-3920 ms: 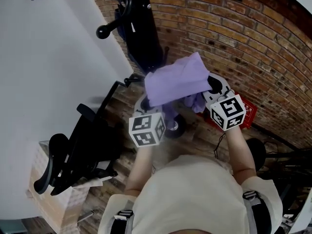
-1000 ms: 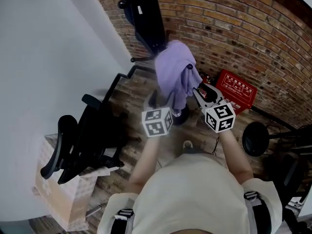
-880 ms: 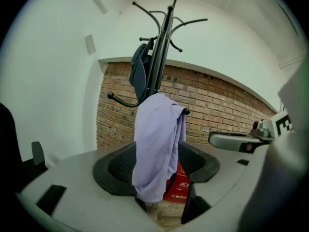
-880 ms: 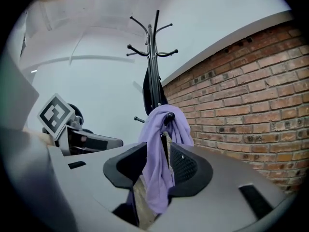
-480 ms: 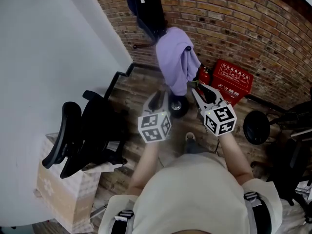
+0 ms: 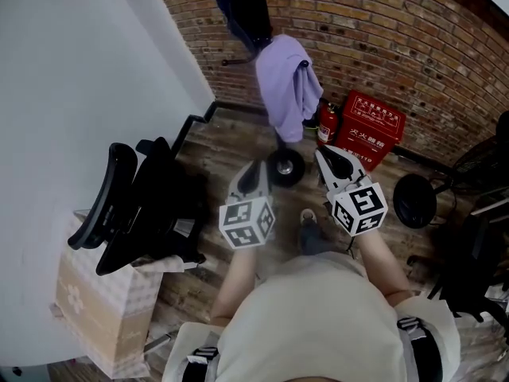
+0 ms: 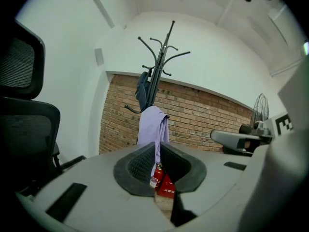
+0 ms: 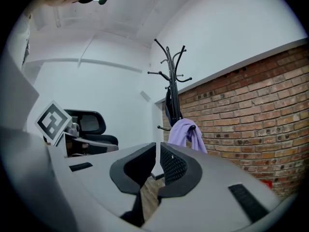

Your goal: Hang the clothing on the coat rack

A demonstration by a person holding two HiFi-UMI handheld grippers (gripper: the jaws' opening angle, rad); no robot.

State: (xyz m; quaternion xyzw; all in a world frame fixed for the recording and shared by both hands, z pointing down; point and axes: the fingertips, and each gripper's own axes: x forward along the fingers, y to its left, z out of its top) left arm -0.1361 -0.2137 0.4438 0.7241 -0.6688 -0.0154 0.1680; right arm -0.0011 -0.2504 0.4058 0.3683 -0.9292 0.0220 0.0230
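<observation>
Coat rack [image 7: 161, 62] of black metal beside brick wall, purple clothing [image 6: 282, 86] hanging on its low hook, red box [image 6: 372, 126] with unreadable white writing, white-labelled fire extinguisher [image 6: 324, 124], left gripper [image 7: 158, 146] and right gripper [image 8: 158, 146] pressed together, empty.

At about 1 o'clock in the head view, the lid of the red box [image 6: 371, 124] carries two rows of white Chinese characters, too small for you to read. The fire extinguisher [image 7: 155, 175] has a white label, also illegible. The cubes on your left gripper [image 6: 253, 172] and right gripper [image 6: 324, 156] show only square black-and-white markers, no letters.
</observation>
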